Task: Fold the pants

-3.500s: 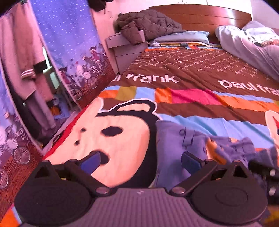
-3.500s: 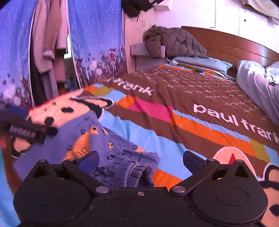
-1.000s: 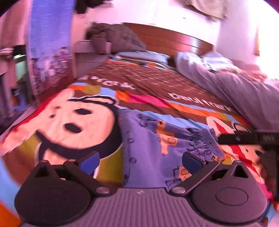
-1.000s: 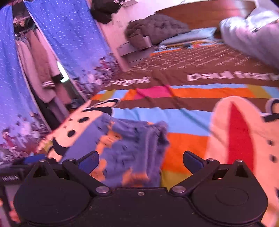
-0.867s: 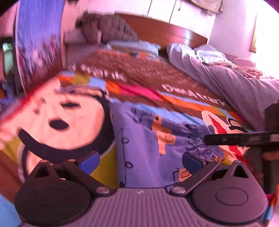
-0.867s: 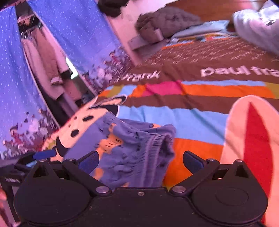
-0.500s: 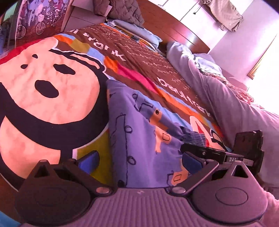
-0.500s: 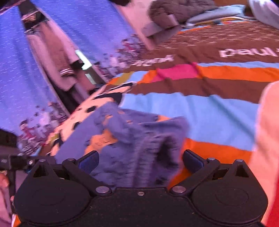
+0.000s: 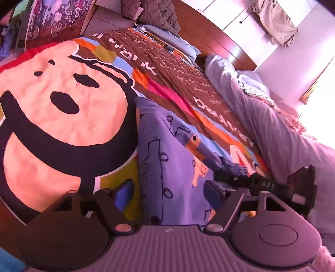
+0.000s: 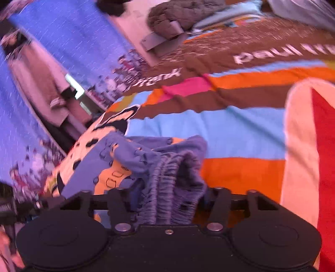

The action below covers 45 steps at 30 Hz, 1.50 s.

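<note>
Blue pants printed with cartoon vehicles lie on the striped bedspread. My left gripper hovers low over one end of them, jaws closing. Its left fingertip is over the bedspread, its right one over the cloth, and neither pad presses. At the other end, the gathered elastic waistband is bunched between the fingers of my right gripper. Those jaws are closing, and the cloth fills the gap and touches both pads. The right gripper also shows in the left wrist view, reaching in from the right.
A grey duvet is heaped along one side of the bed. A wooden headboard, a pillow and a quilted jacket are at the far end. Blue curtains and hanging clothes stand beside the bed.
Both grippers have come down close to the pants and rolled. Both pairs of jaws have narrowed, the right pair onto the waistband.
</note>
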Tool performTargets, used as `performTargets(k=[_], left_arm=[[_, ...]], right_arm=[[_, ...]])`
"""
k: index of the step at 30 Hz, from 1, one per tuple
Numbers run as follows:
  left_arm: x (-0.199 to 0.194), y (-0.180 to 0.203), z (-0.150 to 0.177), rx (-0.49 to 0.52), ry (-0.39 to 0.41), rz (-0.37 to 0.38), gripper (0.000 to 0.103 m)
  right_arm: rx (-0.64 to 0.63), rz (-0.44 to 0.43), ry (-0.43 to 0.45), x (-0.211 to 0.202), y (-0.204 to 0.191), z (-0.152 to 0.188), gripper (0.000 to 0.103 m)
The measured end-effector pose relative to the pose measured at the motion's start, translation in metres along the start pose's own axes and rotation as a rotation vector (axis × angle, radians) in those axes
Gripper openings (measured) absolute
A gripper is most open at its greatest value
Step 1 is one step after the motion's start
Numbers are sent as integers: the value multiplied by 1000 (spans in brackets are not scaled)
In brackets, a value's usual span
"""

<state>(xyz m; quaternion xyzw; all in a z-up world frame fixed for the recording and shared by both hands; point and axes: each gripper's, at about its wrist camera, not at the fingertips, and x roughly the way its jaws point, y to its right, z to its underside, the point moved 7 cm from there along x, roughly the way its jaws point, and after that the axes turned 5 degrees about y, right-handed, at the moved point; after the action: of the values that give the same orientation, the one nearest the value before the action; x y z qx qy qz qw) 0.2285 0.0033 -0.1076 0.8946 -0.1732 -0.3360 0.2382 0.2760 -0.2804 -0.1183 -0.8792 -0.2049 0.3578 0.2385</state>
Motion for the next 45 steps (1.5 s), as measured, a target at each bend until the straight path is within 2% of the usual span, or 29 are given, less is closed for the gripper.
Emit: performTargets(k=[2, 5, 11, 19, 22, 28, 33, 38, 45], left_arm=[[1, 3, 1, 24, -7, -26, 63], [3, 5, 3, 45, -20, -46, 51], [4, 0, 2, 27, -27, -61, 40], [5, 4, 4, 69, -25, -86, 38], [3, 7, 4, 84, -22, -100, 33], [-1, 23, 3, 191, -21, -206, 27], [-17, 33, -1, 207, -12, -214, 23], [-43, 36, -11, 200, 30, -214, 22], [-100, 27, -39, 248, 130, -303, 22]], right_arm=[[57, 11, 4, -1, 3, 1, 40], [29, 51, 24, -4, -3, 6, 36], [2, 92, 89, -7, -9, 13, 31], [-33, 101, 121, -6, -11, 16, 31], [-56, 109, 131, -8, -15, 17, 28], [-208, 179, 177, -15, -41, 17, 22], [-280, 229, 237, -29, -69, 17, 20], [-263, 208, 283, -49, -94, 14, 20], [-310, 107, 316, -55, -151, 9, 19]])
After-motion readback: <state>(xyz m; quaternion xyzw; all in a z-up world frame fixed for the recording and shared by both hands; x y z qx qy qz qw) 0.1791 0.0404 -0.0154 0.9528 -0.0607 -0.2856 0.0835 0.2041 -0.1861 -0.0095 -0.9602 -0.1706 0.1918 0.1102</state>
